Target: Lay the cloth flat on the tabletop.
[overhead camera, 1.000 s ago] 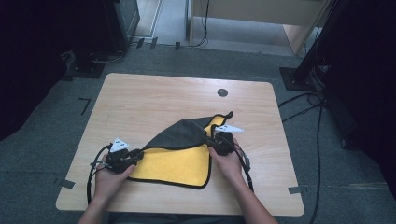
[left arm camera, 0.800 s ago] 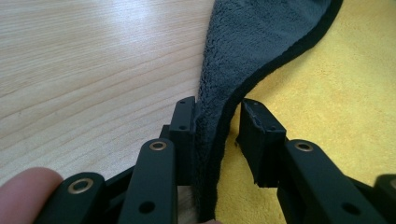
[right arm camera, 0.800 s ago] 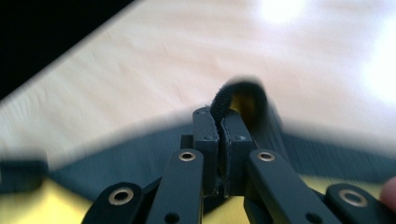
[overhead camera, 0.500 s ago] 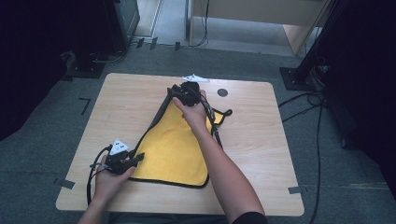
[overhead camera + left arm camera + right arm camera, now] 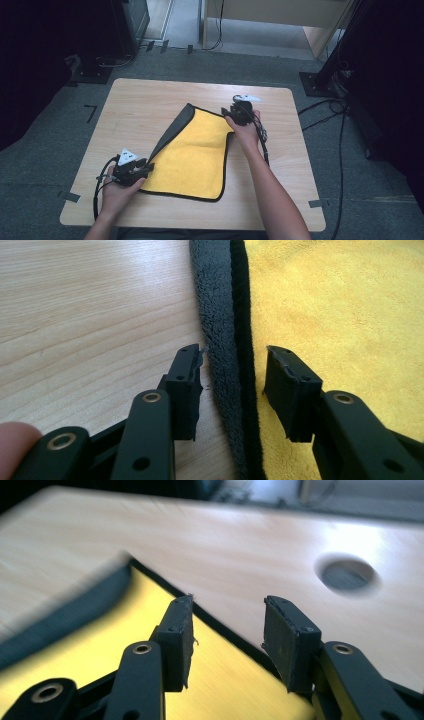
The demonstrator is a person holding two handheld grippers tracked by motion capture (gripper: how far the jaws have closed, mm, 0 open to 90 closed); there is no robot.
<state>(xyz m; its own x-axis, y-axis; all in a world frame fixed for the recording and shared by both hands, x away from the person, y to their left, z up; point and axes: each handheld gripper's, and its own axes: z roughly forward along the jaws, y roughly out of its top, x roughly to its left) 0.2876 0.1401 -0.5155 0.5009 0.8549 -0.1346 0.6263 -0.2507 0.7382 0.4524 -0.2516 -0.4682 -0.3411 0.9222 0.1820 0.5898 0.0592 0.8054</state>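
Yellow cloth point(image 5: 197, 150) with black trim lies spread flat on the wooden table point(image 5: 150, 100), roughly mid-table, shifted a bit toward the near edge. One side is folded over so the grey underside point(image 5: 172, 131) shows as a strip along the cloth's left edge, running from its far corner down toward my left tongs.

My left gripper point(image 5: 134, 170) sits at the cloth's near-left corner, close to the table's near-left corner. In the left gripper view point(image 5: 232, 390) its jaws are apart, they have just been opening, and the folded grey hem with the black edge point(image 5: 235, 340) runs between them. Pads do not press on it, gap on both sides. So released, cloth only lying in the gap.

My right gripper point(image 5: 239, 113) is at the cloth's far-right corner, toward the table's far edge, near the right side. Right gripper view point(image 5: 227, 640) is motion blurred; jaws apart, just been opening, nothing clamped. The black-edged border of the cloth point(image 5: 220, 625) passes under the gap, yellow below the left jaw, bare wood below the right. Released as well.

A round cable hole point(image 5: 347, 575) in the table shows beyond the right jaw, toward the far edge.
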